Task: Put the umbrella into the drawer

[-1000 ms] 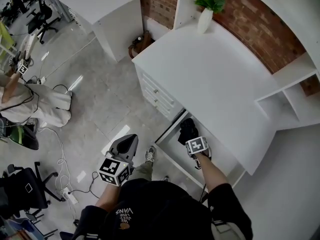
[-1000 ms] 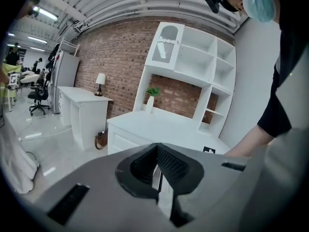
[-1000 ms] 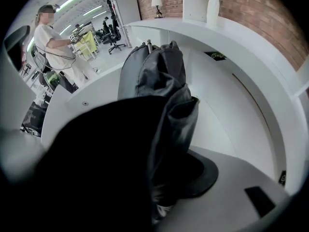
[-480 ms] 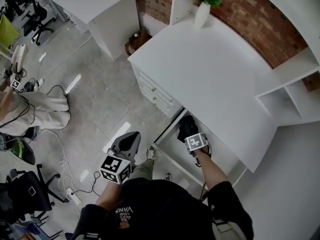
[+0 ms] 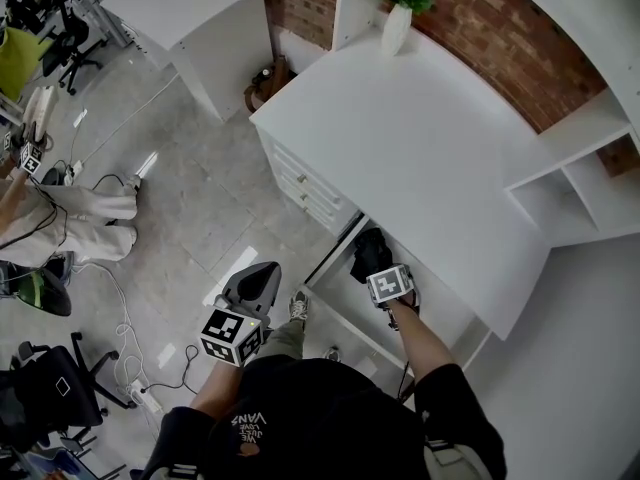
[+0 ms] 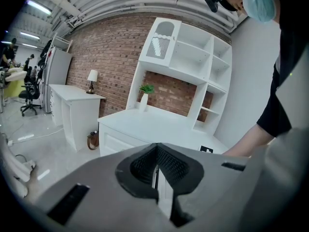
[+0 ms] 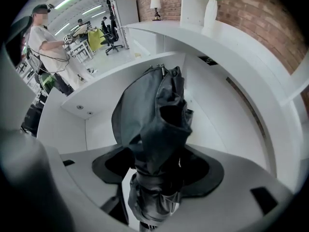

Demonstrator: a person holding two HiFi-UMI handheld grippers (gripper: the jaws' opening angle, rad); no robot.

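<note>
A folded black umbrella [image 7: 154,124] lies in the open white drawer [image 7: 222,120] under the desk top. My right gripper [image 7: 157,170] points steeply down over it. Its jaws have just been opening and now stand wide on either side of the umbrella's lower end, with gaps at the pads. In the head view, the right gripper [image 5: 380,268] hangs over the drawer [image 5: 335,313], and the umbrella [image 5: 366,251] shows as a dark bundle just beyond it. My left gripper [image 5: 260,280] is held out above the floor to the drawer's left. The left gripper [image 6: 155,170] is shut and holds nothing.
The white desk top [image 5: 420,138] overhangs the drawer's back part. It carries a vase with a plant [image 5: 396,28] at its far end. Shut small drawers [image 5: 305,188] sit to the left. On the floor are cables, a power strip [image 5: 140,394], a chair [image 5: 40,378] and a seated person [image 5: 70,218].
The head view has shifted a little. Both grippers stay where they were, the right one over the umbrella in the drawer.
</note>
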